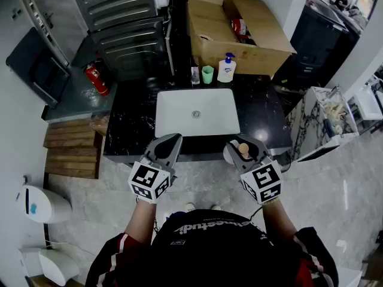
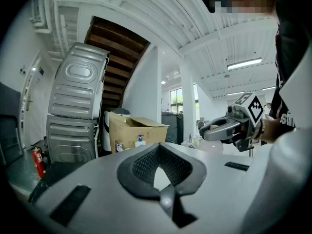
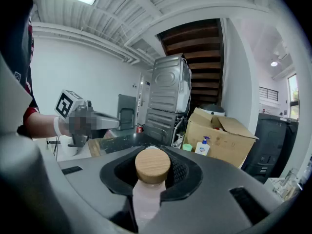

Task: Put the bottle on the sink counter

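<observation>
A pale pink bottle (image 1: 243, 149) with a round wooden cap sits between the jaws of my right gripper (image 1: 240, 155), which is shut on it just in front of the counter's front edge, right of the sink. In the right gripper view the cap (image 3: 152, 165) stands up between the black pads (image 3: 183, 172) and the bottle's body runs down below them. My left gripper (image 1: 169, 147) is level with it on the left, jaws shut and empty; its pads (image 2: 141, 165) meet at the tip. The black sink counter (image 1: 131, 124) holds a white basin (image 1: 173, 121).
At the back of the counter stand a soap dispenser (image 1: 226, 69), a green cup (image 1: 207, 74) and a small glass (image 1: 195, 75), in front of an open cardboard box (image 1: 263, 55). A fire extinguisher (image 1: 96, 79) and wooden pallet (image 1: 72, 148) lie left; a marble stand (image 1: 317, 121) right.
</observation>
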The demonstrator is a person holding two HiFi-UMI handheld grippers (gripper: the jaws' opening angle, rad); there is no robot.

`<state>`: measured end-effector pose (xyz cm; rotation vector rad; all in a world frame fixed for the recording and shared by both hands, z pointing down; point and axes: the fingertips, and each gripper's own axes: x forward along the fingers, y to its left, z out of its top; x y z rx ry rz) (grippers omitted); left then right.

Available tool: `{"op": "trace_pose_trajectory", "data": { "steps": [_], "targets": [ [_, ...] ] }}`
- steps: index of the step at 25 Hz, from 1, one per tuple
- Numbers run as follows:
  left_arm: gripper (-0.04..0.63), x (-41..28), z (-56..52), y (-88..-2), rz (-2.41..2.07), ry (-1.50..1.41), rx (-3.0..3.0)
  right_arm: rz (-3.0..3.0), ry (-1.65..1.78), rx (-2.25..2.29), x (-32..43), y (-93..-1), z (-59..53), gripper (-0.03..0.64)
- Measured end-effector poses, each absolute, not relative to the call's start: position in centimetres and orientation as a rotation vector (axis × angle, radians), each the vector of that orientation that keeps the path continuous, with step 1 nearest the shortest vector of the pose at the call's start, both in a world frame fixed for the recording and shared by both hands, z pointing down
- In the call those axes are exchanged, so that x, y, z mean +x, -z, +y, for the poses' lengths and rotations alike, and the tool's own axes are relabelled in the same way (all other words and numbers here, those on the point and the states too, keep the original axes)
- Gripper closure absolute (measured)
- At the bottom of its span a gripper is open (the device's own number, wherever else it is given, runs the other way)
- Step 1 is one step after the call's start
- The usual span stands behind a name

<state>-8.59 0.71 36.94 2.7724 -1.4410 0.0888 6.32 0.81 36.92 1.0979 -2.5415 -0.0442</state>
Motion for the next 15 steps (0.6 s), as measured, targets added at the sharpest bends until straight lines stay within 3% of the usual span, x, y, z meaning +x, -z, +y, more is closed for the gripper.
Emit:
{"op": "trace_pose_trajectory", "data": {
  "steps": [15],
  "targets": [
    [0.58, -8.58, 0.85, -36.76, -1.435, -0.085, 2.77, -2.527, 0.058, 1.106, 6.3, -36.94, 0.57, 0.494]
  ]
}}
